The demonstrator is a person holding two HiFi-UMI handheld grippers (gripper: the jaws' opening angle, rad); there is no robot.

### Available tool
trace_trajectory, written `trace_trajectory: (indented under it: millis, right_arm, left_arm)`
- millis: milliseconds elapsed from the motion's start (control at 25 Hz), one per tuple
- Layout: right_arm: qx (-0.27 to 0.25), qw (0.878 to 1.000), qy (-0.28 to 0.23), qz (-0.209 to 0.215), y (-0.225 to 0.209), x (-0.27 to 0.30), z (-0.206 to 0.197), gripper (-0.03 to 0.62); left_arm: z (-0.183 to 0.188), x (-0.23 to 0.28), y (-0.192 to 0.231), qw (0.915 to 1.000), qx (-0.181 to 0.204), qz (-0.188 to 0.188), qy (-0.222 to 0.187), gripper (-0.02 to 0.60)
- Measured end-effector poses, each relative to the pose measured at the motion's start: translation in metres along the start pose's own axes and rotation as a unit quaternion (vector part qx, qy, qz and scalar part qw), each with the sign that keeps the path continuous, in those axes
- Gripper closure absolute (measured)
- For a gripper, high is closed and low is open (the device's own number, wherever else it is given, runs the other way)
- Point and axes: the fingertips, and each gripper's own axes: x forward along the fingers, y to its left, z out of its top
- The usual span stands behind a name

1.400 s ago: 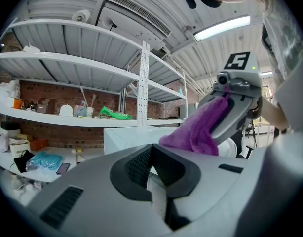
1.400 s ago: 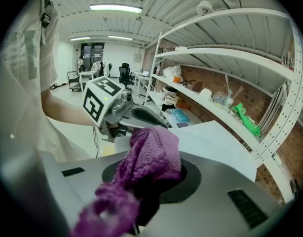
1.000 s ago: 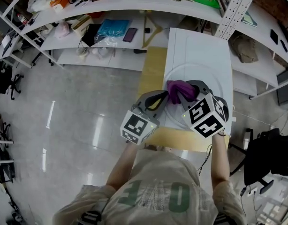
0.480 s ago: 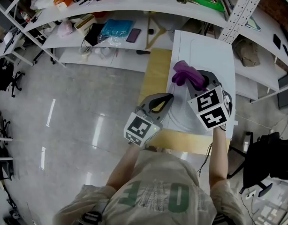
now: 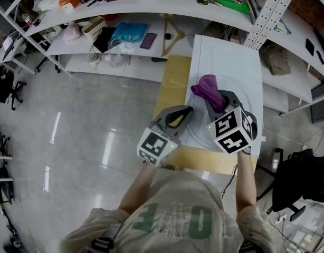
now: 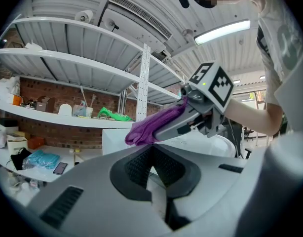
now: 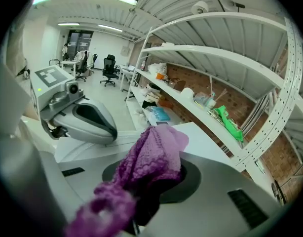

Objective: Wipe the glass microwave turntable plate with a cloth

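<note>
A purple cloth (image 5: 206,87) is bunched in my right gripper (image 5: 212,96), which is shut on it over the glass turntable plate (image 5: 201,126). The plate lies on a white tabletop (image 5: 230,57); its clear glass is faint. My left gripper (image 5: 188,109) is at the plate's left rim with its jaws closed, seemingly on the rim. In the left gripper view the cloth (image 6: 151,125) and right gripper (image 6: 166,127) hang just beyond my own jaws (image 6: 152,167). The right gripper view shows the cloth (image 7: 156,152) filling its jaws (image 7: 141,191), with the left gripper (image 7: 112,131) to the left.
A yellow board (image 5: 174,80) sticks out left of and under the white top. Cluttered white shelves (image 5: 125,36) run behind, with a perforated upright (image 5: 265,9) at the right. A dark office chair (image 5: 299,181) stands at the right. Grey floor (image 5: 88,125) lies to the left.
The right gripper swept the cloth away across the plate, then drew it a little back toward me. The left gripper has hardly moved at the rim.
</note>
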Motion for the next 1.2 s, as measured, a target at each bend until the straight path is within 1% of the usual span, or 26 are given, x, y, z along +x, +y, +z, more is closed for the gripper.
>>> trace_trajectory:
  millis: [240,520,960,1200]
  right_arm:
    - [-0.022,0.999,0.004,0.038,0.039,-0.025,-0.008,0.536]
    - [-0.03,0.998,0.009,0.055,0.068,-0.046,-0.017,0.536]
    - [-0.021,0.993,-0.009,0.119,0.104,-0.073,-0.019,0.536]
    - [-0.02,0.991,-0.013,0.133,0.112,-0.077,-0.022,0.536]
  left_arm:
    - [-0.002,0.001,0.001,1.0,0.002,0.001,0.005,0.58]
    - [0.0,0.0,0.001,0.9999,0.004,0.004,0.011,0.58]
    - [0.0,-0.002,0.002,0.9998,0.002,0.018,0.009,0.58]
    - [-0.001,-0.001,0.001,0.9997,0.001,0.025,0.008,0.58]
